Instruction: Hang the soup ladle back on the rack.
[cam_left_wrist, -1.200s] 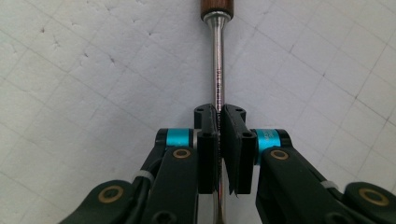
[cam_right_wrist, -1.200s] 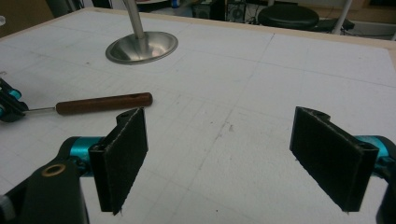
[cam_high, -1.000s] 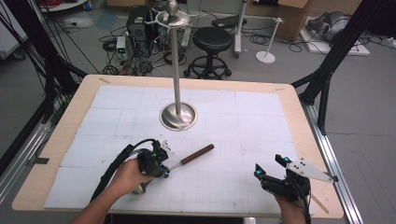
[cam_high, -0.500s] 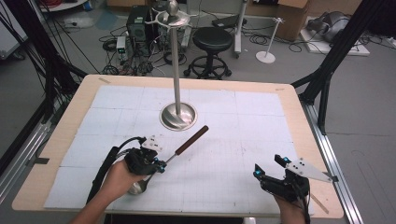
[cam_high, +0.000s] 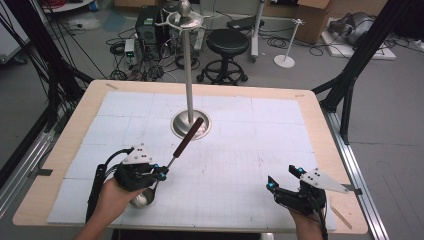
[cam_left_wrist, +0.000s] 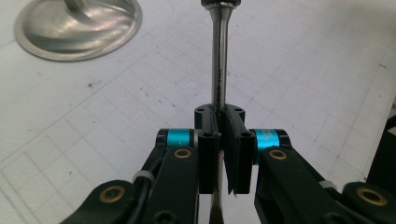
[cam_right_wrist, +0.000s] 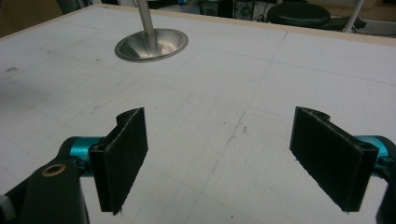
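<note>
A ladle with a dark brown handle (cam_high: 186, 137) and a steel bowl (cam_high: 142, 198) is tilted, handle end up toward the base of the stand. My left gripper (cam_high: 161, 173) is shut on the ladle's thin steel shaft (cam_left_wrist: 218, 70), clamped between the two black jaws of the left gripper (cam_left_wrist: 219, 122). The bowl hangs low under the hand, close to the mat. A tall steel stand (cam_high: 188, 75) with hooks at its top rises from a round base (cam_high: 191, 131). My right gripper (cam_high: 281, 178) rests at the near right, jaws wide apart, the right gripper (cam_right_wrist: 233, 154) holding nothing.
A white gridded mat (cam_high: 250, 145) covers the wooden table (cam_high: 320, 120). The stand's round base (cam_right_wrist: 152, 44) lies ahead and to the left of the right gripper. Behind the table are a black stool (cam_high: 227, 45), cables and boxes on the floor.
The left gripper has drawn slightly left, and the ladle's handle has swung up and toward the stand base. The right gripper has stayed put.
</note>
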